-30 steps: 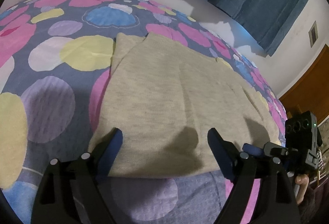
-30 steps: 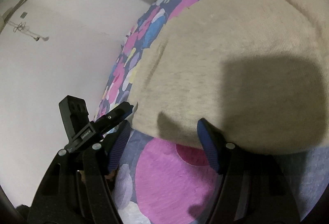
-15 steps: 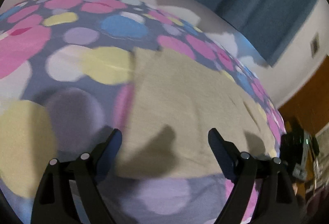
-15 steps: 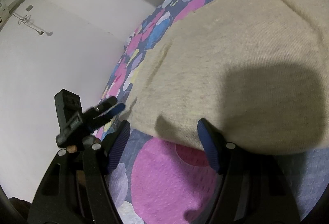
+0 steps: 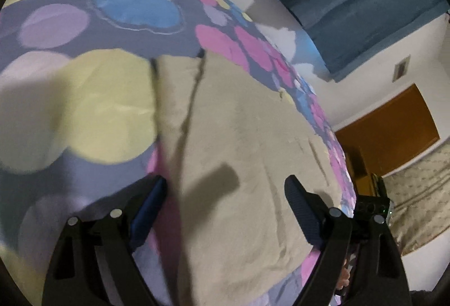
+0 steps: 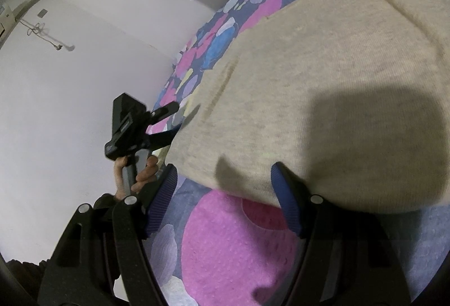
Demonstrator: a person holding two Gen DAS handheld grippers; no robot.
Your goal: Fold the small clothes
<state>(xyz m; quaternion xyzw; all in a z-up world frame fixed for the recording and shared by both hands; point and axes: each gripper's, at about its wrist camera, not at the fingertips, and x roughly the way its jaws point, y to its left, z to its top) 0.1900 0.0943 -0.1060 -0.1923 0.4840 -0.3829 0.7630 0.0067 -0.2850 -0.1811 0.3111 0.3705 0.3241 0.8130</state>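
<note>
A: Where's the garment (image 5: 239,165)?

B: Flat on the bed (image 5: 84,109). Left tongs (image 5: 225,202) are spread over its near left edge, right tongs (image 6: 225,193) spread at its near hem; neither pinches anything.

A: Risks?

B: Closing now might catch the bedsheet too, or only one layer, skewing the fold.

A: Unclear?

B: The left view is blurred; the garment's right side is cut off.
</note>
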